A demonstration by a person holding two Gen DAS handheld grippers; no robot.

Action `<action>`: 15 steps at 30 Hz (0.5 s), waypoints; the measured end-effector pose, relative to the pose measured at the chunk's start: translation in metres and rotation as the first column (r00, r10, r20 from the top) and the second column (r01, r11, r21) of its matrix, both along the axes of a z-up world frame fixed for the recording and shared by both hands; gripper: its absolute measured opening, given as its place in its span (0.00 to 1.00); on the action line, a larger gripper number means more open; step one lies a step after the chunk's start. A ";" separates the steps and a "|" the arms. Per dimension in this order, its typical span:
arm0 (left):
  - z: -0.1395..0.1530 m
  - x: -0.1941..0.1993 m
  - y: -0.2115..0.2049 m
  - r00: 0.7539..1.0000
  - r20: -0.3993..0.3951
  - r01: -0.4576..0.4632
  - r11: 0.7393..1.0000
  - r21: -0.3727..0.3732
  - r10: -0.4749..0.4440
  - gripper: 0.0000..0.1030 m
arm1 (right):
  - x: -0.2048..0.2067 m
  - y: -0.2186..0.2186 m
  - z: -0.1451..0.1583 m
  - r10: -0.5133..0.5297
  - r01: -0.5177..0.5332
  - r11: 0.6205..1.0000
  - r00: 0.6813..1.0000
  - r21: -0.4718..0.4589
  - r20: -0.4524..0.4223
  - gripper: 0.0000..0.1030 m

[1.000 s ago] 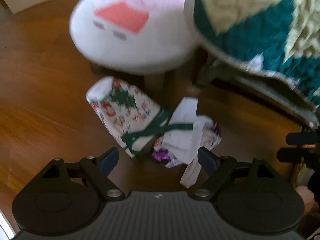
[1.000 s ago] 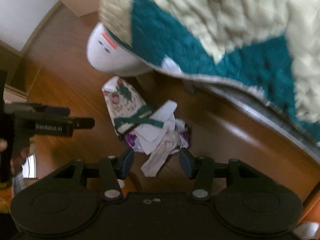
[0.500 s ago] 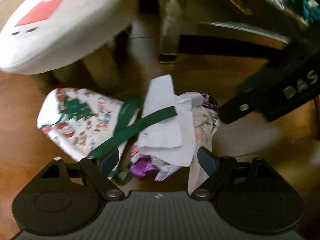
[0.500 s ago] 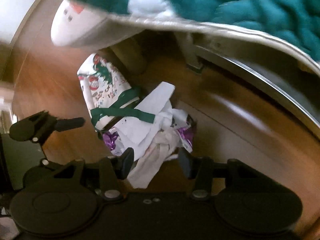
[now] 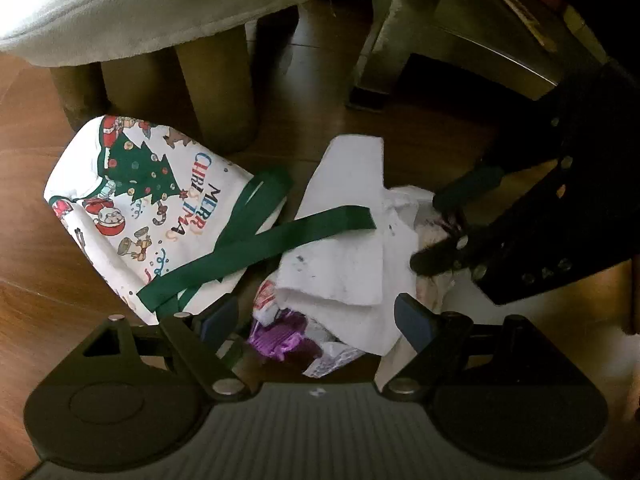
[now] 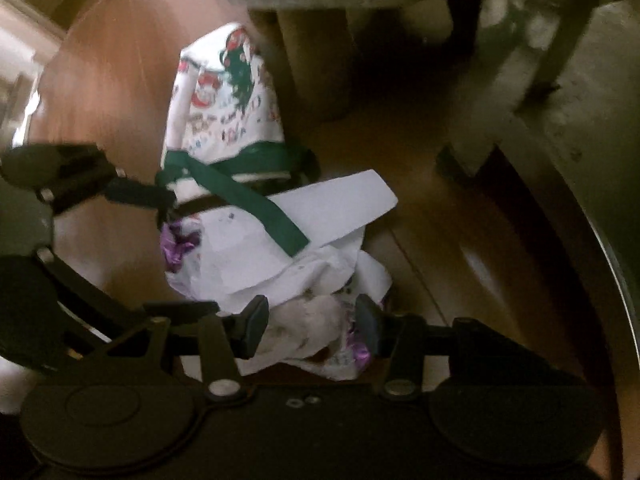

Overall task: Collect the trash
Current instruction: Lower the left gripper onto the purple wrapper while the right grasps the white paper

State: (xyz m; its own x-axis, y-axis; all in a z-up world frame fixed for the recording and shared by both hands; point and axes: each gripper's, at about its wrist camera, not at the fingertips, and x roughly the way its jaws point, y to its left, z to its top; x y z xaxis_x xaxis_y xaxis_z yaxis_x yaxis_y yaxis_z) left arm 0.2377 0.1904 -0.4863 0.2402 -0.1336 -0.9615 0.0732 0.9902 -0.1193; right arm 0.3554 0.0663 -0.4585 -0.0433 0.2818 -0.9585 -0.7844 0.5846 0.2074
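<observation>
Between my right gripper [image 6: 310,326] jaws, which stand apart and clamp nothing yet: crumpled tissue [image 6: 308,320], the near end of the trash heap.

Item 1, white paper sheets [image 5: 348,256]. Light, soft, creased; I judge they tear or slide off singly, so pinch a bunched fold, not a flat edge.

Item 2, purple foil wrapper [image 5: 280,336], between my left gripper [image 5: 316,322] jaws, also spread wide and holding nothing. Likely slick and crackly; grip with the paper above it.

Item 3, Christmas tote bag [image 5: 132,196], lying flat on the wooden floor [image 5: 32,264] just left of the heap, mouth toward it. Cloth, limp. Its green strap [image 5: 280,240] lies across the paper; I judge that the strongest hold, and it must be lifted before the sheets come free.

Surroundings: stool [image 5: 160,12] legs close behind the bag; metal frame [image 5: 460,32] to the right.
</observation>
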 end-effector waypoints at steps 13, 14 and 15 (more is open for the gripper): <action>-0.017 0.014 0.008 0.995 -0.056 -0.093 0.991 -0.099 0.088 0.74 | -0.011 -0.022 0.007 -0.052 0.053 0.998 0.998 0.042 -0.037 0.17; -0.019 0.015 0.009 0.993 -0.063 -0.104 0.988 -0.116 0.097 0.72 | -0.011 -0.028 0.010 -0.062 0.064 0.996 0.997 0.054 -0.046 0.17; -0.020 0.015 0.009 0.992 -0.070 -0.117 0.984 -0.132 0.109 0.70 | -0.011 -0.030 0.011 -0.065 0.068 0.996 0.997 0.056 -0.048 0.17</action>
